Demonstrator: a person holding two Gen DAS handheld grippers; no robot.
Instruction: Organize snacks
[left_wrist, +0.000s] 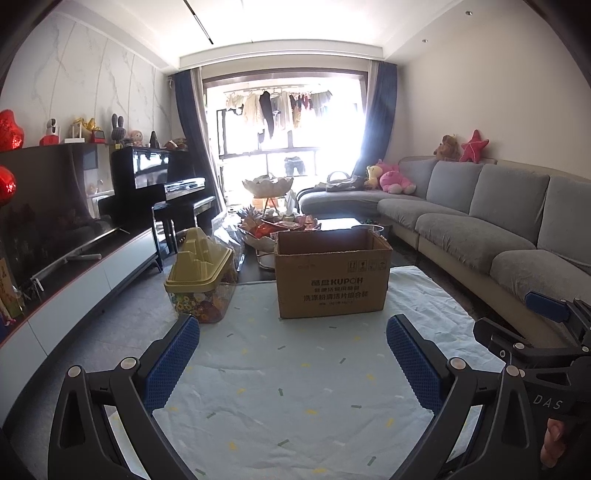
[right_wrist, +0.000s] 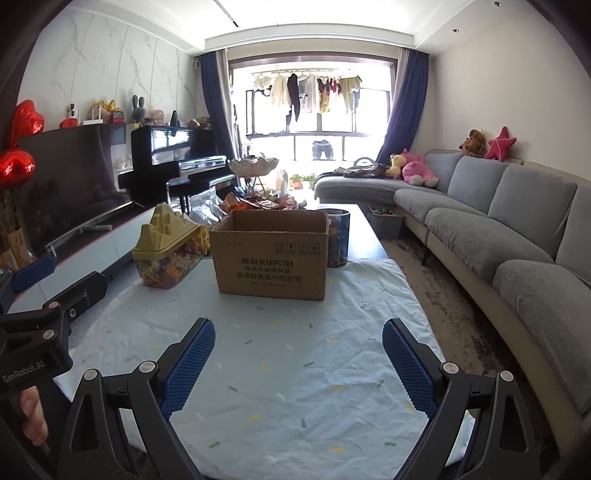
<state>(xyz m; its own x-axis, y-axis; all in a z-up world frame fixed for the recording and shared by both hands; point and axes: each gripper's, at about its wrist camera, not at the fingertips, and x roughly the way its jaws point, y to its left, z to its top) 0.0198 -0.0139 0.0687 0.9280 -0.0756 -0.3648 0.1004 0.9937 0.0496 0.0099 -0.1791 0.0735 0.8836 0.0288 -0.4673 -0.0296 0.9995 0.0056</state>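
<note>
**Two open grippers over a table with a box and snacks**

A low table is covered with a pale blue cloth with little coloured marks. The cloth is a bit wrinkled. The table stands in a living room. A long grey sofa runs along the right side, with a pink soft toy and a red star cushion on it. On the left is a black piano and a big dark TV screen. Red shiny balloons hang near the TV. At the far end is a bright window with blue curtains, and clothes hang on a line there.

An open brown cardboard box with dark print on its front stands upright on the far part of the cloth. Its flaps are up and I cannot see what is inside. Just to the left of it is a clear plastic tub with a yellow castle-shaped lid, full of small bright snacks. In the right wrist view, a round clear jar with a blue label stands just behind the box on its right side. More snack bags in a pile lie behind the box, next to a white tiered dish.

The left gripper hovers over the near cloth with its blue pads wide apart and nothing between them. The right gripper is beside it, and its blue fingers are also wide apart and hold nothing.
</note>
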